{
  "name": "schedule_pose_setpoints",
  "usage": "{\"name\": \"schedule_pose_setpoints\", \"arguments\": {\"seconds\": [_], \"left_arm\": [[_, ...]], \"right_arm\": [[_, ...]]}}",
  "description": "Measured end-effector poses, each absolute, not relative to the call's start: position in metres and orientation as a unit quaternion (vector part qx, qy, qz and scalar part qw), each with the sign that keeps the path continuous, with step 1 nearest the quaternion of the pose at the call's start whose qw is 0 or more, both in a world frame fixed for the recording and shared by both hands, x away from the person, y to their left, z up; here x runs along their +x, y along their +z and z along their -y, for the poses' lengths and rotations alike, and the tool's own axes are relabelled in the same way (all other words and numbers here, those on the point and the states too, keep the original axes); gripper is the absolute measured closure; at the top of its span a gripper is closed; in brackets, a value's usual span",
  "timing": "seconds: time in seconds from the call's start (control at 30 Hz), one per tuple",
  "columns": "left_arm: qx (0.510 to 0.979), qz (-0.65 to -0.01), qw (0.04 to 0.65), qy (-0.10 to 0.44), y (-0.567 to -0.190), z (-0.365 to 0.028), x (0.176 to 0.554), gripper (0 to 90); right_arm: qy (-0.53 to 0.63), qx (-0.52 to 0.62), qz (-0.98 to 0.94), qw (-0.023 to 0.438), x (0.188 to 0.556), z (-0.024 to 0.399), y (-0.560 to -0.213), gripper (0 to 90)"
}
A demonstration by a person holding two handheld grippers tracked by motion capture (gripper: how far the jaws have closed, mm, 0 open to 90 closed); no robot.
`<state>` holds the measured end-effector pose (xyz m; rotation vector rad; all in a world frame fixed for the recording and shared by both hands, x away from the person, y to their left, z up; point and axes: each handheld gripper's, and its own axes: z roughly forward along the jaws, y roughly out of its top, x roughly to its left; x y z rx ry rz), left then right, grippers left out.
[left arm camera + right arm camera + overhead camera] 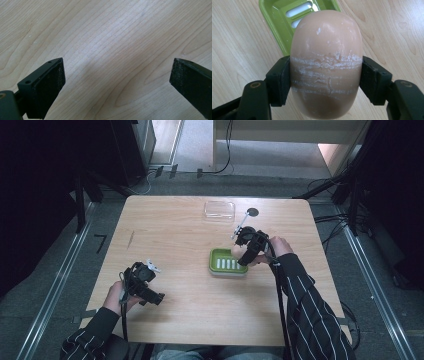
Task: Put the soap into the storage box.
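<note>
While most of the wooden table [185, 300] lies bare, the green soap dish [228, 261] serves best as the landmark, sitting a little right of the table's middle. Broad open wood stretches from the dish toward the left edge and toward the near edge. Beyond the dish, close to the far edge, a clear plastic lid [219, 210] lies flat, and just right of it a small dark round spot [252, 212] marks the wood. Both stand well apart from the dish.

The dish is a shallow rounded tray with a row of pale slots [229, 264] in its floor; in the high view nothing lies in it. In the right gripper view its green corner [277, 22] shows behind and to the left of the soap.

The right gripper [248, 251] hangs just at the dish's right rim. Its two black pads [280, 80] press on either side of a peach-coloured oval bar of soap [326, 62], whose surface carries whitish scuffed streaks at the level of the pads. The soap is held clear of the wood, beside the dish and not in it.

The left gripper [147, 287] sits far to the left of the dish, nearer the front edge, its jaws standing wide apart over bare wood with nothing between them.
</note>
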<state>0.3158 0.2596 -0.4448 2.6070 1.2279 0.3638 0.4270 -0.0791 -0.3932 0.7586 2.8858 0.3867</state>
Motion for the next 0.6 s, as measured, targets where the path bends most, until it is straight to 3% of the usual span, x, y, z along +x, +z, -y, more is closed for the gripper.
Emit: {"name": "schedule_pose_setpoints", "arguments": {"seconds": [0.6], "left_arm": [[0.890,-0.422,0.118,0.125,-0.445,-0.262,0.315,0.6]], "right_arm": [[0.128,0.225,-0.964,0.066,0.427,0.065,-0.397,33.3]]}}
